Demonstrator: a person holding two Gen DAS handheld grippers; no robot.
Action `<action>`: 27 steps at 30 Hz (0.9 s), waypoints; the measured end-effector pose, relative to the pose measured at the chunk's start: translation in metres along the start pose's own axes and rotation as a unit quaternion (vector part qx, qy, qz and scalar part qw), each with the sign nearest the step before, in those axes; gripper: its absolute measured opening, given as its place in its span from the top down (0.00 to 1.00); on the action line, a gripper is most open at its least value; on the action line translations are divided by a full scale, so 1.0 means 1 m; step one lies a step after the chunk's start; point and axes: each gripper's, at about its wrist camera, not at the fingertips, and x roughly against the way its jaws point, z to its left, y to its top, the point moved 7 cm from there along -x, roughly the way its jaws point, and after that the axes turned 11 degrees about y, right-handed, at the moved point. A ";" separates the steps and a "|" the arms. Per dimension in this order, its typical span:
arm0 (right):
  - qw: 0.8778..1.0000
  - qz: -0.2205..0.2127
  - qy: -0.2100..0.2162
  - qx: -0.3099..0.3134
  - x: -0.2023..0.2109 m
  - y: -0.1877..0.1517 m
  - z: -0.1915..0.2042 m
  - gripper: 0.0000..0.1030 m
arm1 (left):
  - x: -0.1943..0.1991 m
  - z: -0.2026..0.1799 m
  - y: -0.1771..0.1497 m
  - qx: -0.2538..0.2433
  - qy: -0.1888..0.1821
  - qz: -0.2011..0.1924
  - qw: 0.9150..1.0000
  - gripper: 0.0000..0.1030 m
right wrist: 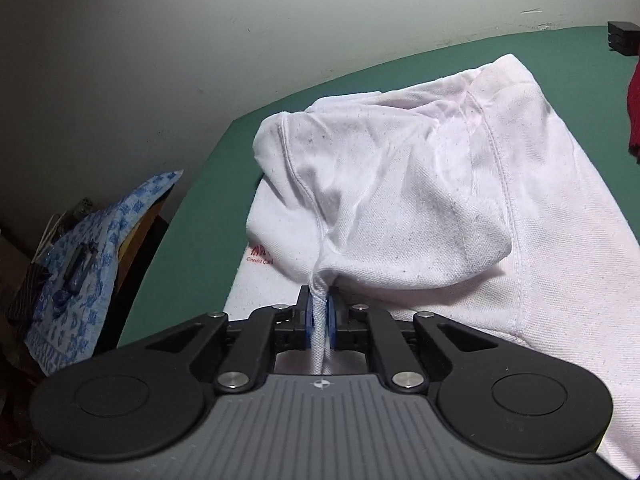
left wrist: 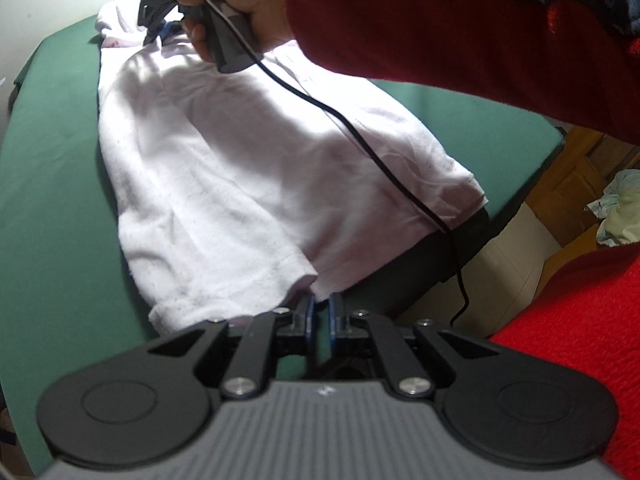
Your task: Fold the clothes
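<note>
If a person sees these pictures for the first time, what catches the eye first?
The white shirt spread across the green table dominates both views. The right claw is shut on a bunched fold of it, and the left claw pinches its near hem. A red sleeve crosses the top right of the left view.

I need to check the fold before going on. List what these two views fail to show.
- Left wrist view: the grip of the left gripper on the white shirt; only the jaw tips show at the hem, so contact is unclear.
- Left wrist view: the shirt's far end, covered by the hand holding the right gripper.
- Right wrist view: the red print, partly under a fold, too small to read.
</note>
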 end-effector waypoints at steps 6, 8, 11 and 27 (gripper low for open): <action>0.995 0.021 0.094 -0.013 0.077 -0.030 0.008 0.55 | 0.036 0.021 -0.005 0.019 0.048 -0.040 0.998 0.80; 0.987 0.048 0.150 -0.013 0.112 -0.057 0.013 0.56 | 0.049 0.033 -0.014 0.036 0.064 -0.045 0.996 0.72; 0.979 0.093 0.181 0.027 0.156 -0.107 0.020 0.57 | 0.056 0.048 -0.028 0.040 0.104 -0.039 0.993 0.72; 0.958 0.181 0.212 0.072 0.189 -0.219 0.068 0.60 | 0.012 0.073 -0.011 0.007 0.122 -0.022 0.992 0.96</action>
